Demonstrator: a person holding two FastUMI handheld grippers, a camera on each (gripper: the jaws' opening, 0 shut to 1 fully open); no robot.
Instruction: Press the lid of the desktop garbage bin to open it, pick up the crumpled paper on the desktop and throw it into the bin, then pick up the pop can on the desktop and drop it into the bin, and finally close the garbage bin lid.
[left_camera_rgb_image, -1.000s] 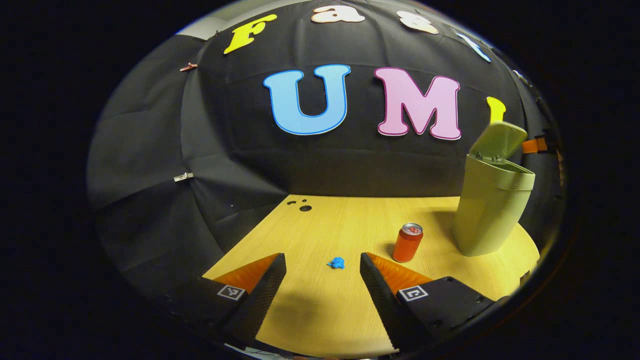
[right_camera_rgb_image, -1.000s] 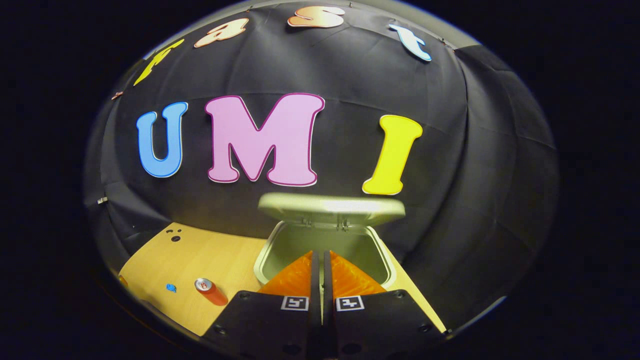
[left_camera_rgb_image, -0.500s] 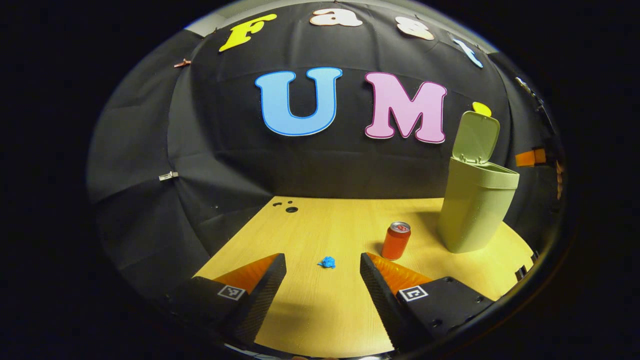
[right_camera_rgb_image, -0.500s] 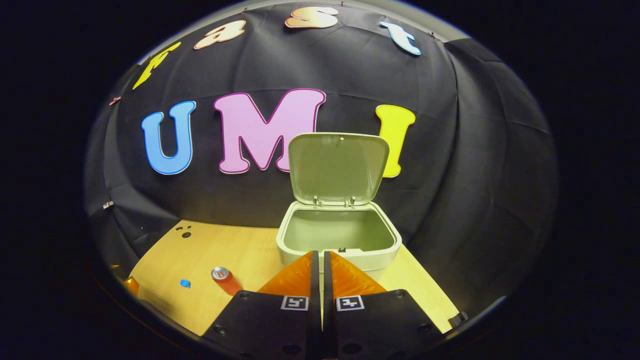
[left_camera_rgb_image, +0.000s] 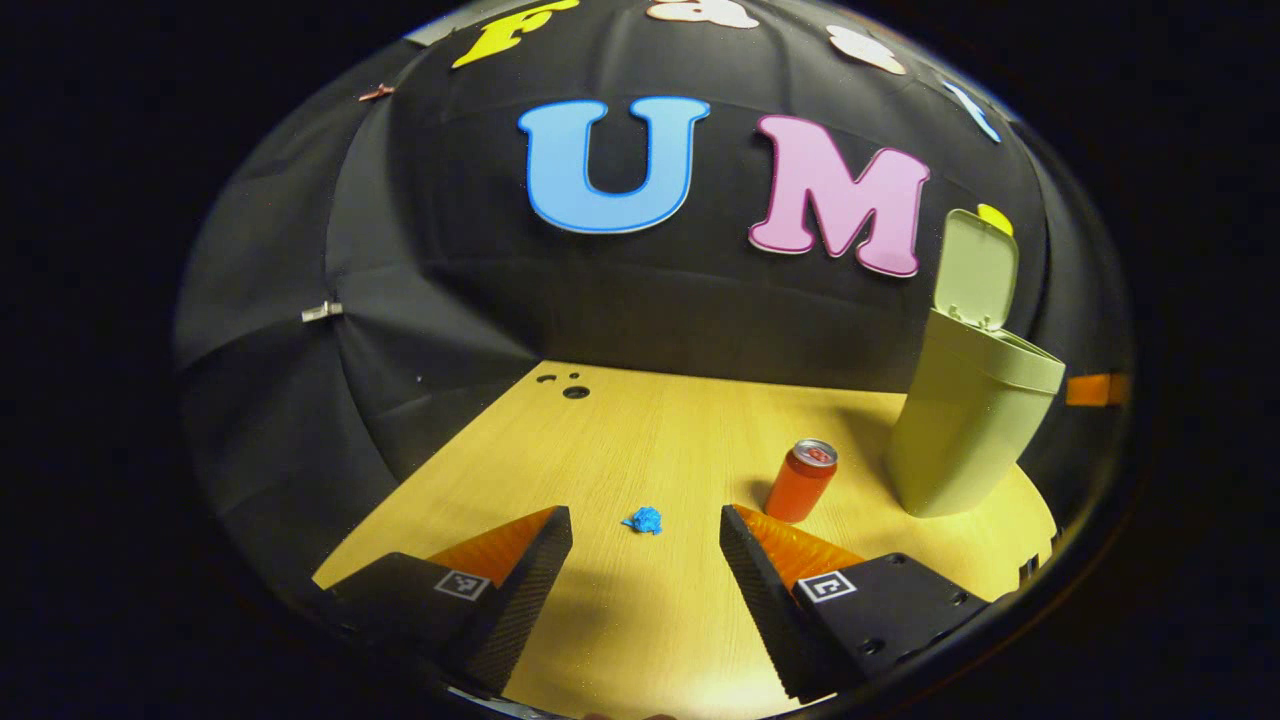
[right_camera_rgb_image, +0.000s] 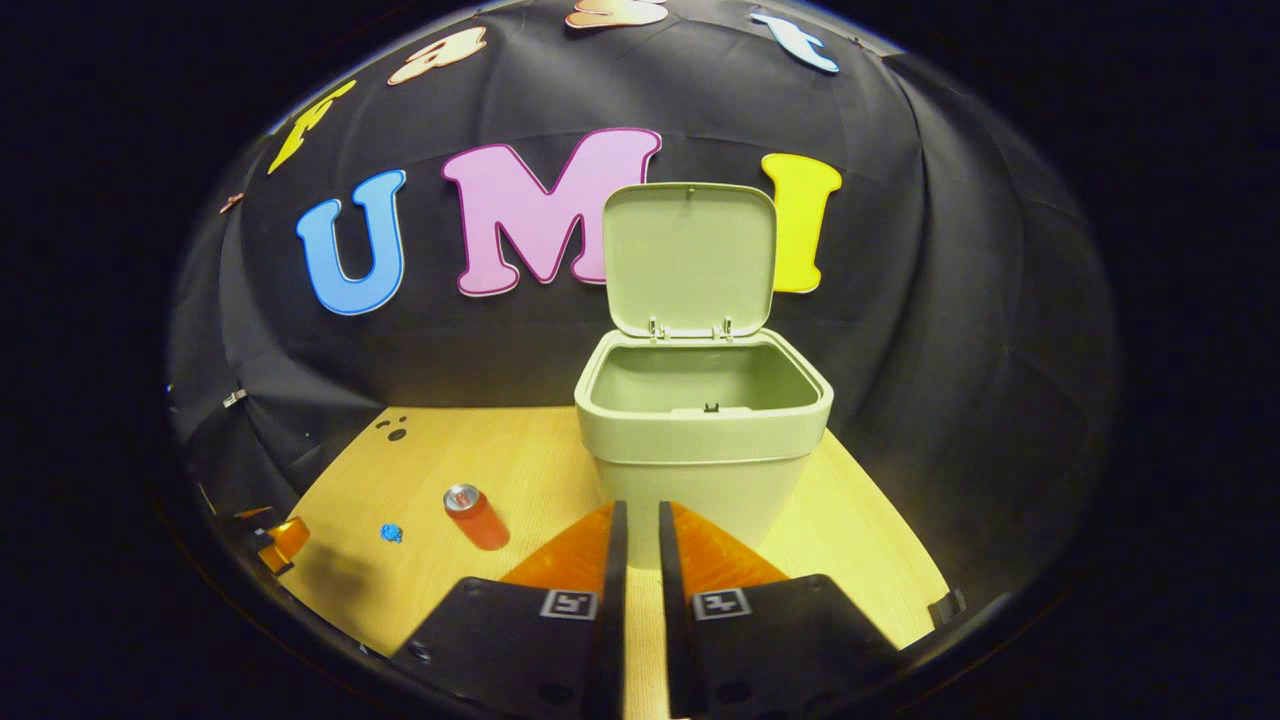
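A small blue crumpled paper (left_camera_rgb_image: 643, 521) lies on the wooden desktop (left_camera_rgb_image: 650, 430), ahead of my open left gripper (left_camera_rgb_image: 643, 511) and lined up with the gap between its fingers. An orange pop can (left_camera_rgb_image: 800, 482) stands upright to its right. Behind the can is the pale green garbage bin (left_camera_rgb_image: 962, 425), its lid (left_camera_rgb_image: 976, 270) raised upright. In the right gripper view the bin (right_camera_rgb_image: 705, 455) stands straight ahead with its lid (right_camera_rgb_image: 690, 258) up and its inside bare. My right gripper (right_camera_rgb_image: 641, 525) is shut to a narrow slit in front of the bin's wall and holds nothing.
In the right gripper view the can (right_camera_rgb_image: 477, 516) and the paper (right_camera_rgb_image: 391, 533) sit at the left of the desktop (right_camera_rgb_image: 420, 460), with the left gripper (right_camera_rgb_image: 282, 540) at the far left edge. Small holes (left_camera_rgb_image: 575, 391) mark the table's far corner. Black cloth walls close in the table.
The bin's lid has swung from half raised to fully upright. My right gripper has drawn back from the bin's mouth and lower, its slit slightly wider. The left gripper has tilted a little.
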